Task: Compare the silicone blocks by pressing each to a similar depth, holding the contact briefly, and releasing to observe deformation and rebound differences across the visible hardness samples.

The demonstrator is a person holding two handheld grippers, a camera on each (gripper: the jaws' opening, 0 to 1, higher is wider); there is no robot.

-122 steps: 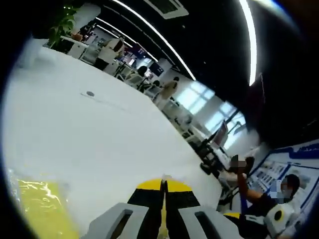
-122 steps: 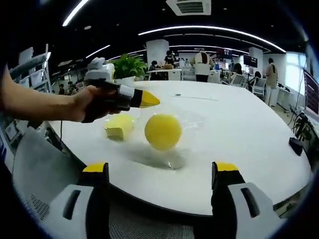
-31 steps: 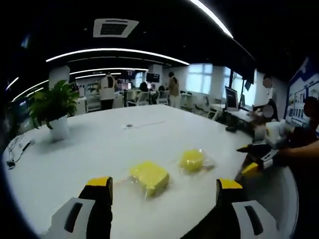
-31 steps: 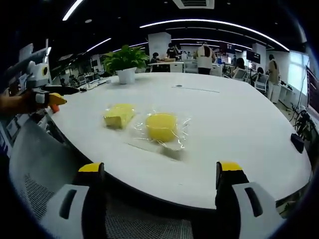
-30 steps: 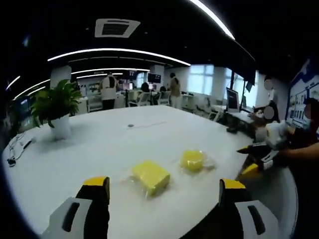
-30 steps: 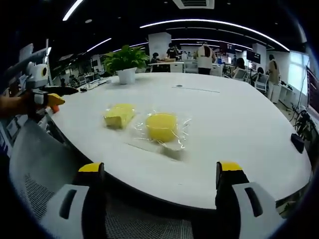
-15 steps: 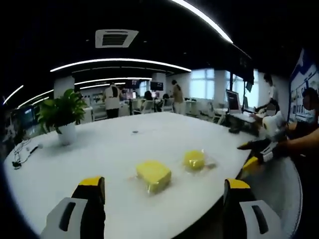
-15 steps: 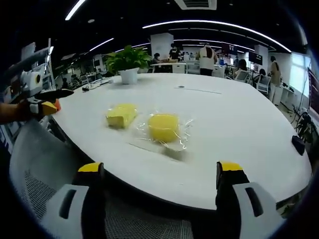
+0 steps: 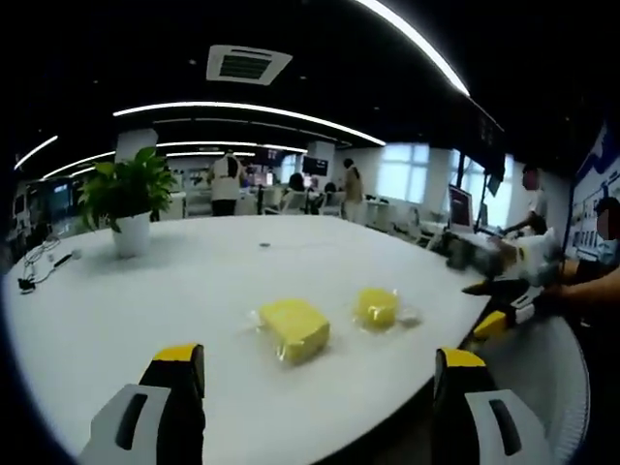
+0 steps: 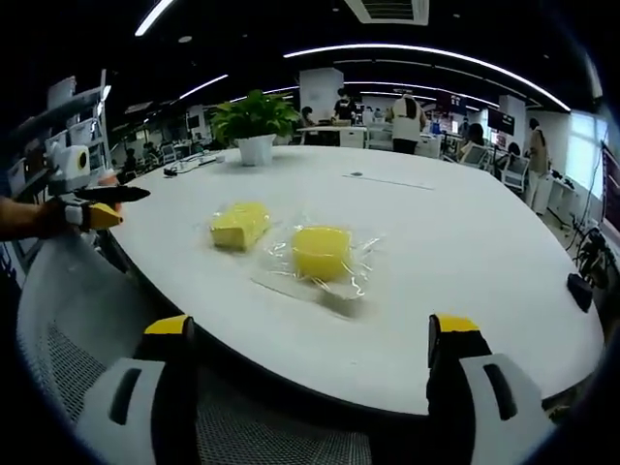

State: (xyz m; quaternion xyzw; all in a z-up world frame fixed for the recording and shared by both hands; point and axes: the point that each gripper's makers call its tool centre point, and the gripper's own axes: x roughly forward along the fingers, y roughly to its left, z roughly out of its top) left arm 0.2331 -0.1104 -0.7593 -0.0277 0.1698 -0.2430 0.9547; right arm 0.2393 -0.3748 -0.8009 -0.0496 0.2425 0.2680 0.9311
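We hold both tools back from the white table [image 10: 465, 262], off its edge. Our left gripper [image 9: 320, 407] has its jaws spread wide with nothing between them, and so does our right gripper [image 10: 315, 378]. On the table near us lie two yellow blocks in clear wrap, side by side and apart: a flat block [image 10: 239, 225] and a rounder block [image 10: 322, 252]. A potted plant [image 10: 254, 124] stands farther back.
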